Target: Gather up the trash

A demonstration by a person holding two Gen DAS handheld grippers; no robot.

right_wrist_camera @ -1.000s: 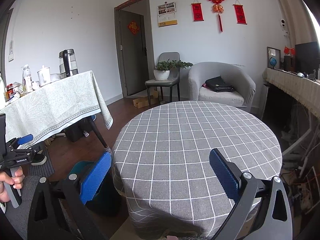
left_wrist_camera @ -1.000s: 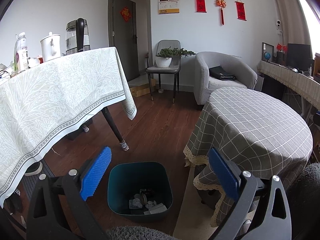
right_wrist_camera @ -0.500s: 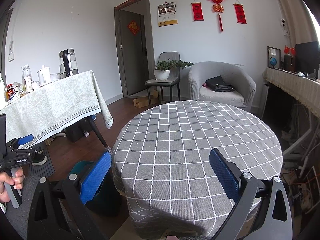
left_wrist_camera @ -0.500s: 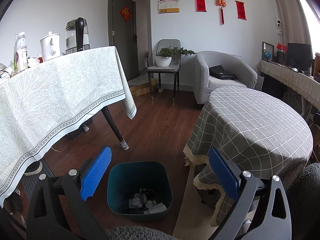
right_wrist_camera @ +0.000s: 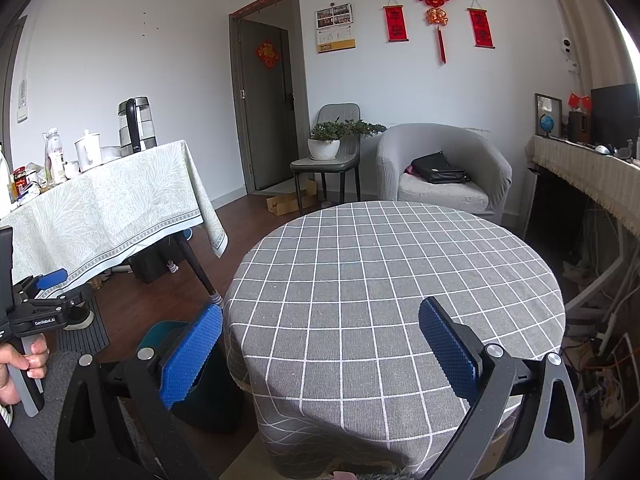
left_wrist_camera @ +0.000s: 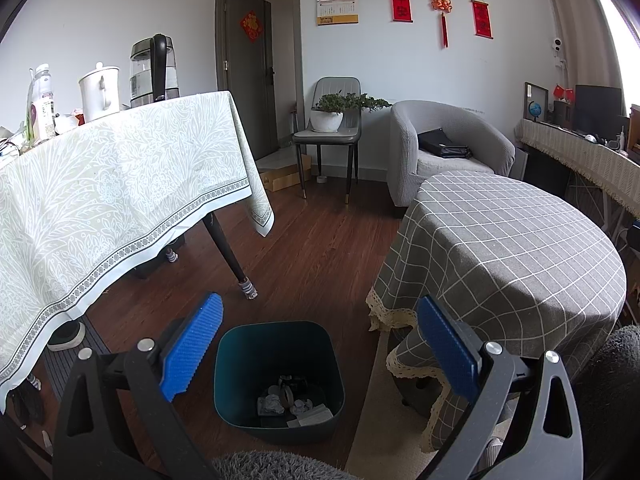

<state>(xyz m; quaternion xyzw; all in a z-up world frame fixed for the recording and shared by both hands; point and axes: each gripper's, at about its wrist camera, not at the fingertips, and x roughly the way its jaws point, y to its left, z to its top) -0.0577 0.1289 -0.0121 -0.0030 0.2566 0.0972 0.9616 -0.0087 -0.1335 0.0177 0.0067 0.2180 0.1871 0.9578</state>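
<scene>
A dark teal trash bin (left_wrist_camera: 279,376) stands on the wood floor between the two tables, with crumpled paper and wrappers (left_wrist_camera: 294,402) at its bottom. My left gripper (left_wrist_camera: 320,344) is open and empty, held above and just behind the bin. My right gripper (right_wrist_camera: 320,350) is open and empty over the near edge of the round grey checked table (right_wrist_camera: 392,280). The bin's rim (right_wrist_camera: 160,334) shows behind the right gripper's left finger. The left gripper (right_wrist_camera: 44,300) shows at the left edge of the right wrist view, held in a hand.
A table with a pale green patterned cloth (left_wrist_camera: 112,184) stands left, bearing a kettle (left_wrist_camera: 154,68), a white jug and bottles. A chair with a potted plant (left_wrist_camera: 332,114) and a grey armchair (left_wrist_camera: 448,148) stand at the back wall. A cloth-covered desk (right_wrist_camera: 588,172) runs along the right.
</scene>
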